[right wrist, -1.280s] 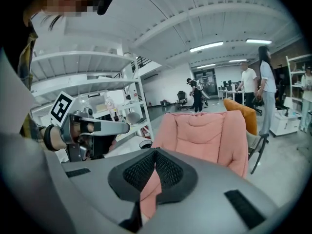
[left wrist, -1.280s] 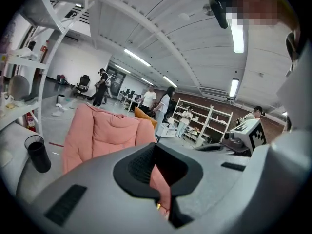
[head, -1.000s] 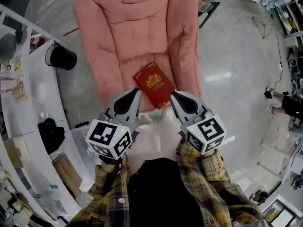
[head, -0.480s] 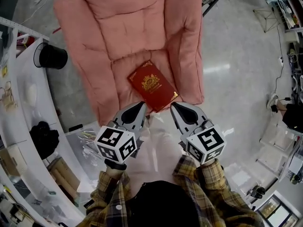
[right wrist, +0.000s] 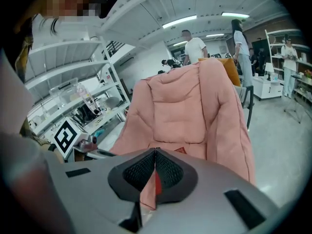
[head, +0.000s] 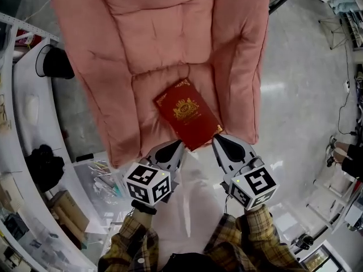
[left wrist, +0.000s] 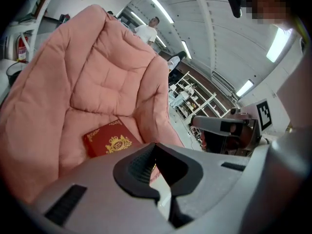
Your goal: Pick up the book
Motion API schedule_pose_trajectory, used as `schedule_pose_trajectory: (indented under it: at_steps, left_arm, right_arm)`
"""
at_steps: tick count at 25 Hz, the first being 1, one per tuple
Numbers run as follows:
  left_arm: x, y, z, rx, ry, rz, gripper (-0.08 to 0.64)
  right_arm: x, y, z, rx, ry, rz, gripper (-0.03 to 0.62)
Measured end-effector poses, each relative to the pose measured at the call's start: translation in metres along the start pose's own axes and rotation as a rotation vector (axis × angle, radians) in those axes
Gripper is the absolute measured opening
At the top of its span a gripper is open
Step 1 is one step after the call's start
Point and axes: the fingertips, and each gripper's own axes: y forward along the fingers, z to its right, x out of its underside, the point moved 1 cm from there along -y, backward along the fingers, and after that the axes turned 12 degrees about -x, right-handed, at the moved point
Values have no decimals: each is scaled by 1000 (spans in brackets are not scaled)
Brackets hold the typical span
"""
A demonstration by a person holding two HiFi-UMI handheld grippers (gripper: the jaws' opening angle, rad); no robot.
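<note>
A dark red book point(head: 187, 113) with a gold crest lies flat on the seat of a pink padded chair point(head: 153, 44), one corner near the seat's front edge. My left gripper point(head: 174, 146) is shut and empty, just short of the book's near left edge. My right gripper point(head: 218, 139) is also shut and empty, beside the book's near right corner. In the left gripper view the book point(left wrist: 109, 143) shows beyond the closed jaw tips point(left wrist: 155, 145), with the right gripper point(left wrist: 222, 126) off to the side. The right gripper view shows only a red corner of the book point(right wrist: 185, 150) past its jaws point(right wrist: 155, 152).
A black bin point(head: 54, 64) stands left of the chair by a curved white counter point(head: 28, 118). A clear box of small items point(head: 102, 174) sits on the floor at the left. Glossy grey floor point(head: 295, 95) lies to the right. People point(right wrist: 195, 48) stand behind the chair.
Both grippers have come down and forward to the seat's front edge, now flanking the book's near corner. The chair and book fill more of the view. Both stay shut.
</note>
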Motion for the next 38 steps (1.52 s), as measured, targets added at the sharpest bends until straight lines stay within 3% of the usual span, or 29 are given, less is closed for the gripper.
schedule_pose_trajectory:
  at_steps: [5, 14, 18, 26, 38]
  left_arm:
    - [43, 29, -21, -15, -67, -75, 3]
    - [98, 66, -46, -25, -181, -130, 25]
    - [115, 81, -51, 15, -273, -167, 119]
    - [145, 103, -61, 71, -383, -248, 265]
    - [187, 133, -51, 184, -470, -412, 331]
  right_arm:
    - [17, 15, 17, -16, 21, -10, 18]
    - [39, 27, 34, -12, 41, -15, 18]
    - [47, 31, 42, -16, 47, -30, 18]
    - [48, 39, 46, -31, 69, -30, 18]
    - [55, 46, 47, -45, 90, -51, 18]
